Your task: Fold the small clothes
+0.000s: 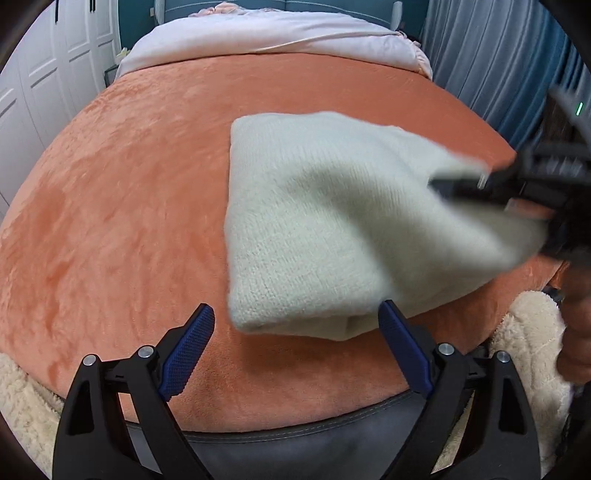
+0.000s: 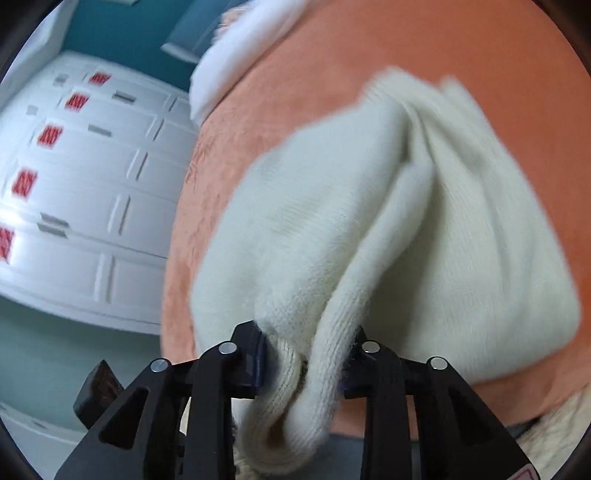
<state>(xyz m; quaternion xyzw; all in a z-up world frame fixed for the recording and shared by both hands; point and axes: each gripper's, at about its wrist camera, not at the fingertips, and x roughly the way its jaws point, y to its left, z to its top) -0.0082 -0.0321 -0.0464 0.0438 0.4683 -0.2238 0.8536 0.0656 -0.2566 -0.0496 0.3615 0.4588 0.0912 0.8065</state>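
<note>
red wardrobe labels (image 2: 47, 136) blurred, no readable text

A bed covered by an orange plush blanket (image 1: 129, 206) is flanked by white panelled wardrobe doors (image 1: 40, 85), grey-blue curtains (image 1: 491, 48) and a teal wall (image 1: 136, 22).

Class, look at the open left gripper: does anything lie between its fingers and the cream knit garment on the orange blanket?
Nothing visible does. Only bare orange blanket lies between the open left gripper and the near edge of the cream knit garment. The right gripper grips the garment's other side, away from that path.
</note>
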